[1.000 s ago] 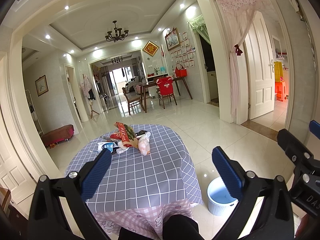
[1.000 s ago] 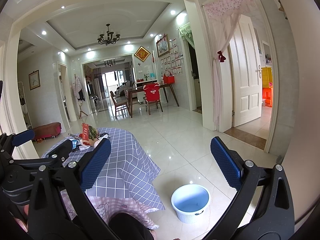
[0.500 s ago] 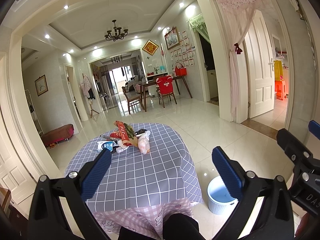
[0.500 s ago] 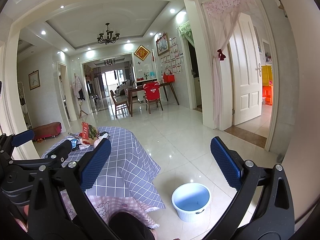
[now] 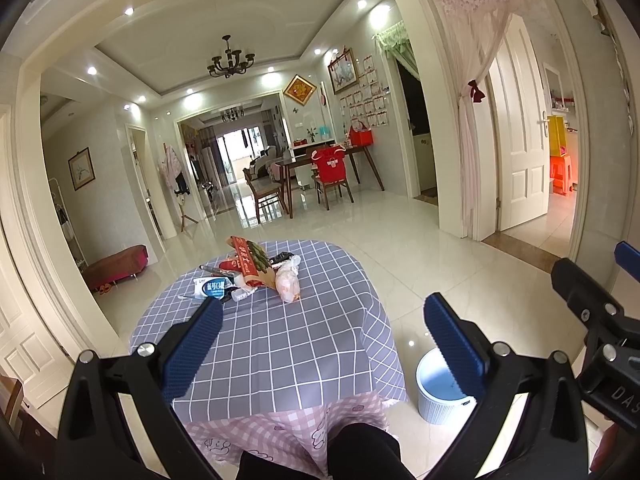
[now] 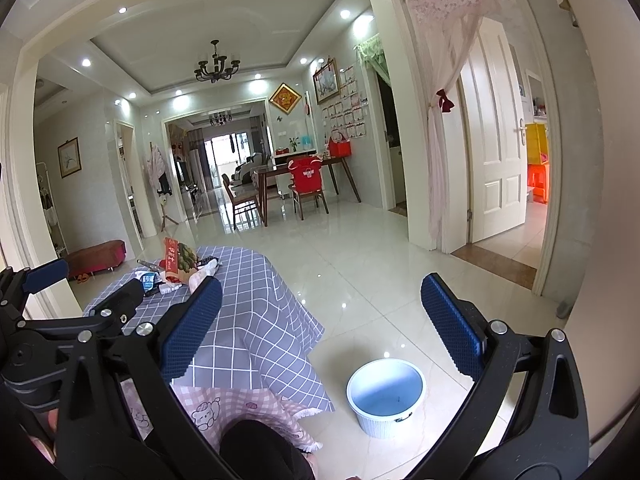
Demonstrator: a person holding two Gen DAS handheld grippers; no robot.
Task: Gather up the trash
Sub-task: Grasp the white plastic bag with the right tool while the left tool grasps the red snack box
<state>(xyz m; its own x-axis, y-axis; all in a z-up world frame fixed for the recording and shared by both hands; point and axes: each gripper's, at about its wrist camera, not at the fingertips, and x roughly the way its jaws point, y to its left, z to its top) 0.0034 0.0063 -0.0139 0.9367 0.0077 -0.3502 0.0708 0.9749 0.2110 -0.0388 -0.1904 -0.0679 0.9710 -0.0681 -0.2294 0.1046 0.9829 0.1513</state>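
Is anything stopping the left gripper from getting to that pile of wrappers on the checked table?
Probably not. The left gripper is open, the checked cloth before it is bare, and the pile of wrappers lies at the far side.

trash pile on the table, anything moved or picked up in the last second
Nothing visibly changed. The trash pile lies untouched at the far end of the table, the bucket sits empty on the floor, and the left gripper and right gripper hover short of the pile, jaws wide open and empty.
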